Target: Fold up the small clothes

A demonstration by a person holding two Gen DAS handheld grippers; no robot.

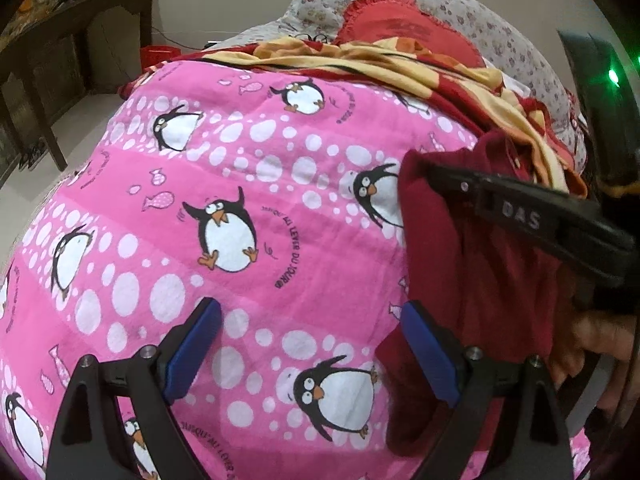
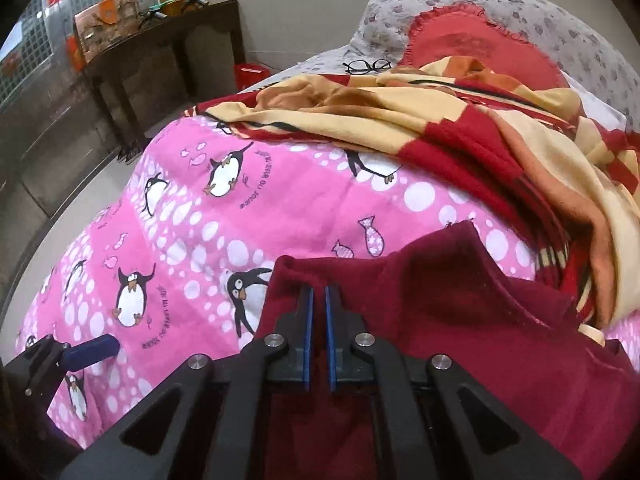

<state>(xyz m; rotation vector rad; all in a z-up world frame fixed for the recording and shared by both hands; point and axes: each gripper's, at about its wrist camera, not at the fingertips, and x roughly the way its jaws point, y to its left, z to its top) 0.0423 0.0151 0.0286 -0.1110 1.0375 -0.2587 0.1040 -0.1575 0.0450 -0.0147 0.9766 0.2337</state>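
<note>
Glasses (image 2: 367, 66) visible only in right view, beyond pink sheet (image 2: 280, 216). "DAS" readable on right gripper (image 2: 319, 320), pinching maroon garment (image 2: 460, 320); left gripper (image 1: 310, 344) spread, empty.

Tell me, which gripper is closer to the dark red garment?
Right. The right gripper is pinching the dark red garment; the left gripper is open beside it over the pink penguin sheet.

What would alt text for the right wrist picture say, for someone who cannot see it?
A handheld tool with blue pads pinches the edge of a dark red garment lying on a pink penguin-print bedspread. Behind lie a red-and-yellow blanket, eyeglasses and a red cushion; a second tool shows at lower left.
</note>
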